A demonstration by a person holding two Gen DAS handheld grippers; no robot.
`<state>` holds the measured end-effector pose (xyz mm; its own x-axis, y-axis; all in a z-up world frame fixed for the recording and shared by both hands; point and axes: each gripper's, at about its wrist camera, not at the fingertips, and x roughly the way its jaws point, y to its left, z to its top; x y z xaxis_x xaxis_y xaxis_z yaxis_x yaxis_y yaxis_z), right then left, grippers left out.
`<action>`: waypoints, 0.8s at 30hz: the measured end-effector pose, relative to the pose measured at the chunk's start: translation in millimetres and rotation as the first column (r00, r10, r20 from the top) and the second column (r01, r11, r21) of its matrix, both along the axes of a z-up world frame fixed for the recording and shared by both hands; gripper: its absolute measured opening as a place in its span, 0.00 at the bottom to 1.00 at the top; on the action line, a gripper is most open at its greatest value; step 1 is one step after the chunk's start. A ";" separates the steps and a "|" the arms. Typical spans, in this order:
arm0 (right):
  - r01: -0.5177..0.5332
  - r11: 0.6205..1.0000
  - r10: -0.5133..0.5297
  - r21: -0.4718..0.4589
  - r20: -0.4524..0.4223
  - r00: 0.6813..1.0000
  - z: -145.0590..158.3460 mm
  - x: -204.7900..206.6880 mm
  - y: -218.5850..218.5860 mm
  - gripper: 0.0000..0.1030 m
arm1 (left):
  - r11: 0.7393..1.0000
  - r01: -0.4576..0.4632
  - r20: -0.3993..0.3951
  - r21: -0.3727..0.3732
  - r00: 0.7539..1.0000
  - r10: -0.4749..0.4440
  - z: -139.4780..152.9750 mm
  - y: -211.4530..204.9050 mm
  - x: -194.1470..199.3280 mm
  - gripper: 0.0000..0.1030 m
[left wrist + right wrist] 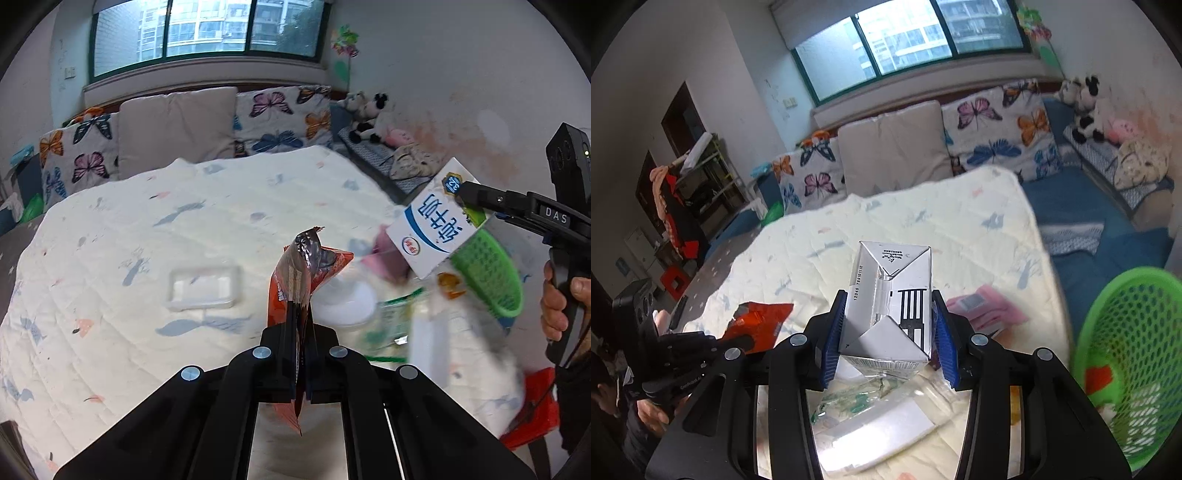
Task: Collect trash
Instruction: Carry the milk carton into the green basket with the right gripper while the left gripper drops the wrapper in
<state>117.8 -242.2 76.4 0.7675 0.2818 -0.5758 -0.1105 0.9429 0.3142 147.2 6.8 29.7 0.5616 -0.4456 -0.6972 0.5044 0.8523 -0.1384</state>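
Your left tool is clamped on a crinkled orange foil snack wrapper, held upright above the quilted white bed cover. Your right tool grips a white rectangular milk carton between its 2 blue pads, in the air just beside the green plastic mesh basket. A clear plastic tray lies on the bed.
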 end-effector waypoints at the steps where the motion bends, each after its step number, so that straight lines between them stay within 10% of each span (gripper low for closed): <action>1: 0.001 1.000 -0.001 -0.004 0.006 1.000 4.0 -2.8 -2.0 0.43 | 1.000 0.012 -0.002 -0.010 1.000 -0.012 3.0 -3.6 -1.9 0.03; 11: 0.125 0.985 -0.119 -0.115 0.059 0.991 23.7 -43.4 -56.6 0.43 | 0.986 0.153 0.003 -0.072 0.988 -0.153 27.6 -68.8 -23.4 0.03; 24: 0.305 0.932 -0.319 -0.195 -0.046 0.946 -33.7 -78.5 -164.8 0.44 | 0.943 0.319 -0.038 -0.093 0.946 -0.323 26.1 -196.9 -34.0 0.03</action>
<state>39.3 -407.0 42.7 0.7518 -0.0806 -0.6545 0.2163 0.9677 0.1293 113.1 -190.1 55.8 0.3431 -0.6543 -0.6739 0.7394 0.6306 -0.2358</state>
